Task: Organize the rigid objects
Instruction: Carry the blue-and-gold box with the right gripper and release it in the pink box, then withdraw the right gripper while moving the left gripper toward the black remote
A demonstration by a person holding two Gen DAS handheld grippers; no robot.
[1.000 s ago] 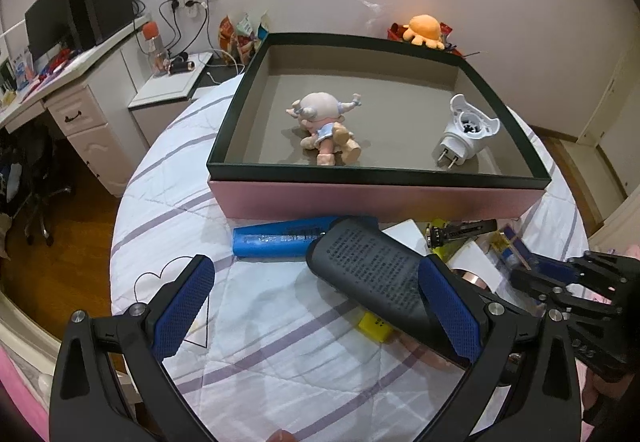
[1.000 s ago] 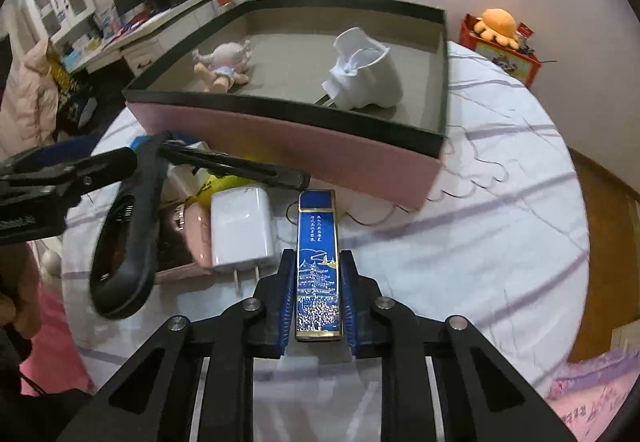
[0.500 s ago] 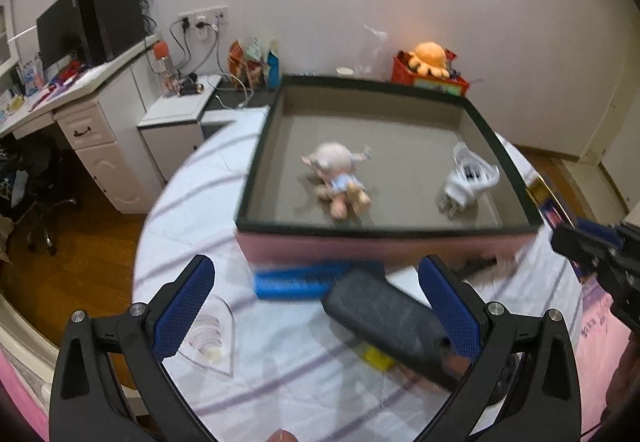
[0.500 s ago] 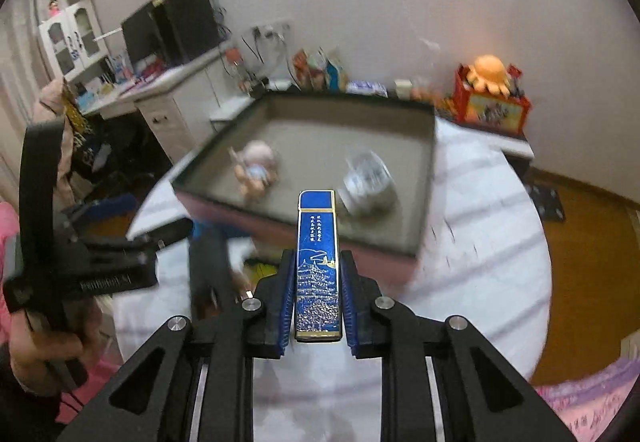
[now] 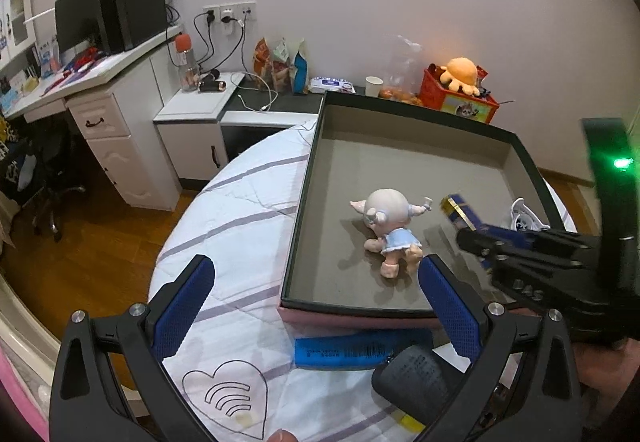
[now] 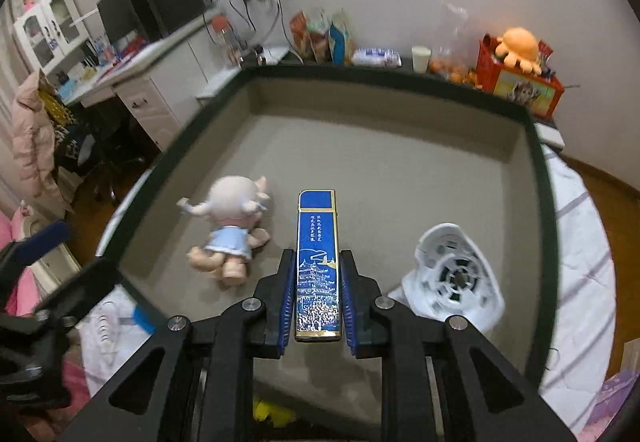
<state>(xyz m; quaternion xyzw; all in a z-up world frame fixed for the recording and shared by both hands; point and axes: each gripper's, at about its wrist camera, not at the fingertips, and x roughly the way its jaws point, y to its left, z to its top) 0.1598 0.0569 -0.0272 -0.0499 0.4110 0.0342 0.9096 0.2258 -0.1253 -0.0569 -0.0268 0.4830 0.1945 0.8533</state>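
Holding a blue lighter [image 6: 316,262] tight between its pads, the right gripper [image 6: 317,278] hangs over the box [image 6: 540,178], so this thing is nearly put away but not yet let go. The lighter is in the air above the box floor, with the doll [image 6: 234,226] at its 9 o'clock and the white plug [image 6: 454,274] at its 3 o'clock. Those two already lie inside the box, so that part looks done.

The left gripper [image 5: 316,316] is wide open and holds nothing. Near it, outside the box at 6 o'clock, a blue tube [image 5: 352,352] and a black case [image 5: 416,382] lie on the table [image 5: 240,226]; these look left to do.

The gap between doll and plug is small, so the lighter could bump either one. The right gripper also reaches across in front of the left one
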